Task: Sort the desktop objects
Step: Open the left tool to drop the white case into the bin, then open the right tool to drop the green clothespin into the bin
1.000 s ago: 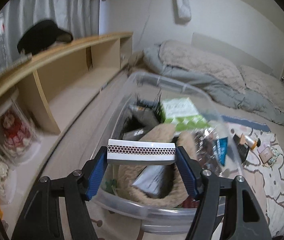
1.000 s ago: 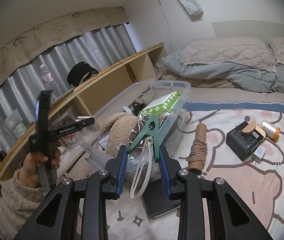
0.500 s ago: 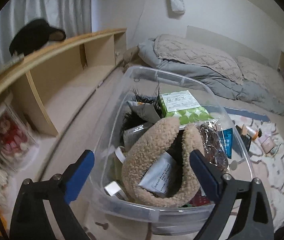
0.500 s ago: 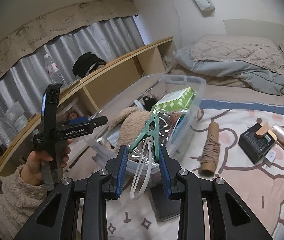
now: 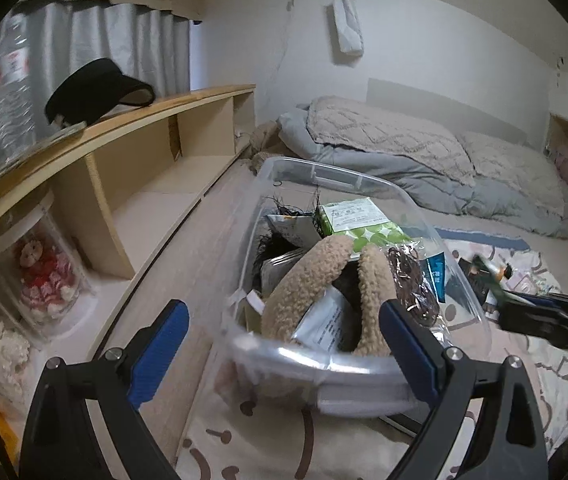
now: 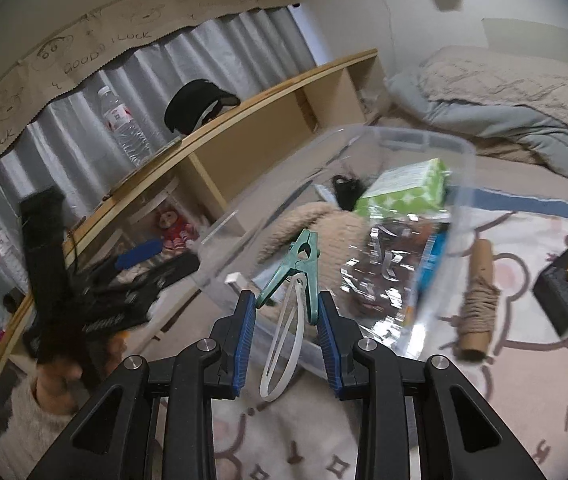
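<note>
A clear plastic bin (image 5: 324, 176) stands on the patterned mat, filled with a beige fuzzy item (image 5: 308, 280), a green-and-white pack (image 5: 364, 220) and crinkly wrappers. My left gripper (image 5: 284, 320) stands wide open and empty just before the bin's near rim. My right gripper (image 6: 286, 300) is shut on a green clothes peg (image 6: 304, 256) with a white loop hanging from it, held near the bin's (image 6: 404, 136) side wall. From the left wrist view the right gripper (image 5: 544, 316) enters at the right edge. The left gripper (image 6: 124, 292) is a blur in the right wrist view.
A long wooden shelf (image 5: 164, 108) runs along the left, carrying a black visor (image 5: 96, 92) and a water bottle (image 6: 122, 124), with a doll in a clear case (image 5: 44, 272) below. Grey bedding (image 5: 424, 160) lies behind. A twine roll (image 6: 480, 296) and black box (image 6: 564, 296) lie on the mat.
The left gripper let go of the white box with the honeycomb strip, opened wide and drew back from the bin. The right gripper carried the green peg closer to the bin.
</note>
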Motion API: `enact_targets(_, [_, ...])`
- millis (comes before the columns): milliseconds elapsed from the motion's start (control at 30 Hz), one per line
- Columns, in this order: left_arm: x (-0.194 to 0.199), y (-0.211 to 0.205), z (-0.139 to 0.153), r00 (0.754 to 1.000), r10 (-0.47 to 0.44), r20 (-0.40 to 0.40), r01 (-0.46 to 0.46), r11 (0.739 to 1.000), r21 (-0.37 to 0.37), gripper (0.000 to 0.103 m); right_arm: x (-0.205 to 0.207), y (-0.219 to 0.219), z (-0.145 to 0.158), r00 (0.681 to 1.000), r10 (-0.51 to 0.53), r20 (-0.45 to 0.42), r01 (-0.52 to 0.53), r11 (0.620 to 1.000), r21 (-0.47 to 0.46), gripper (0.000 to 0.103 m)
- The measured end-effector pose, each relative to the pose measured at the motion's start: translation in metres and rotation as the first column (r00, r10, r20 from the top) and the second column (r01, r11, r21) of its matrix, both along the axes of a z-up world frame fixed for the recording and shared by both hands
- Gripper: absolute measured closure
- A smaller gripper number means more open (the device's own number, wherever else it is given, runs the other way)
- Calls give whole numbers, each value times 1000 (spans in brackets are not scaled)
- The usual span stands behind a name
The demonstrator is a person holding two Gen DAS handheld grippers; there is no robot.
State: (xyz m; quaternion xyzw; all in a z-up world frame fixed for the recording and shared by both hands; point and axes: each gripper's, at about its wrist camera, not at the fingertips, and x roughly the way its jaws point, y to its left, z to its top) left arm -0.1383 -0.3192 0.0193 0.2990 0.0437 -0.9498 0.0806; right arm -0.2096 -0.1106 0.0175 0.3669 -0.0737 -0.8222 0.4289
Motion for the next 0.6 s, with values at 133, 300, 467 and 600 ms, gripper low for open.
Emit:
enact_targets(133, [24, -15, -7, 1000, 24, -9, -23, 997, 69, 6, -7, -28, 2, 1000, 22, 11, -22, 1000, 9, 72])
enact_targets(300, [54, -29, -23, 999, 49, 12, -50, 993, 102, 6, -15, -62, 5, 998, 55, 34, -55, 998, 13, 72])
enact_targets(467, [88, -30, -35, 995, 100, -7, -100, 994, 39, 6, -27, -92, 1, 993, 62, 97, -61, 998, -16, 72])
enact_targets(600, [108, -32, -42, 994, 110, -10, -110, 993, 31, 6, -34, -113, -6, 992, 57, 117, -58, 998, 8, 72])
